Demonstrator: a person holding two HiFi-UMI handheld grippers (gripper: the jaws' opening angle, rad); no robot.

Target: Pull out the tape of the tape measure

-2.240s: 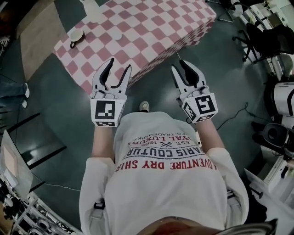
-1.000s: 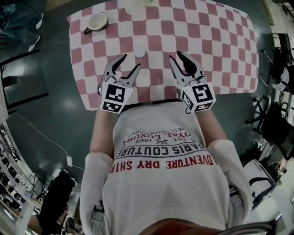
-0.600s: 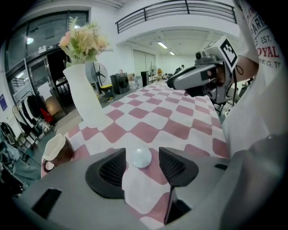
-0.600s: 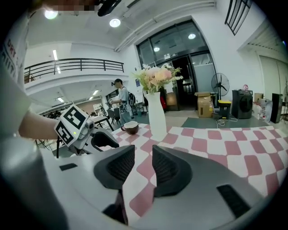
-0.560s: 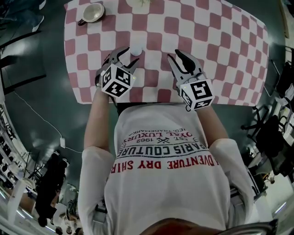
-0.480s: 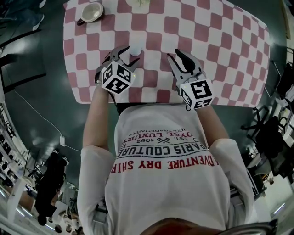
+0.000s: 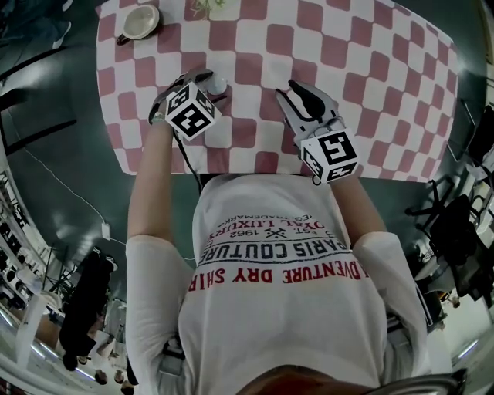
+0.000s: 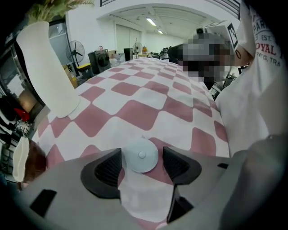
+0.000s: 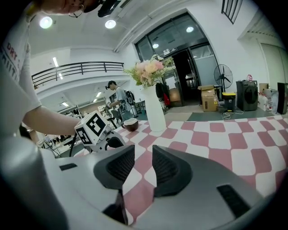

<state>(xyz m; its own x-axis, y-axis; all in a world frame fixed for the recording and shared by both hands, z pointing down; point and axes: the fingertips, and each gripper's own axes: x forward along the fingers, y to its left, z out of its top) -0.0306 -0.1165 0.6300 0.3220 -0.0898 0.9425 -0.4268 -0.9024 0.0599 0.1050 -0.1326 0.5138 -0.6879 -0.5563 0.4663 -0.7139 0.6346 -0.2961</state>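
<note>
Left gripper view shows the small round white tape measure (image 8: 141,155) lying flat on the desk (image 8: 135,112), which has a cloth of red and white squares. The tape measure sits right between the two dark jaws of the left gripper (image 8: 141,162). The jaws are opening and do not touch it; there is a little gap on each side. A tall white vase (image 8: 48,74) stands farther back on the left. In the head view, the tape measure lies in the left half of the desk, a bit in from the near edge where the person stands. A cup (image 7: 139,21) sits close to the left edge, farther back than the tape measure. The right gripper (image 7: 297,94) is held over the desk nearer the middle, well apart from the tape measure. In the right gripper view, its jaws are a little way apart and nothing is between them, only the cloth below. That view also shows pink and white flowers (image 9: 147,72) in the vase.
</note>
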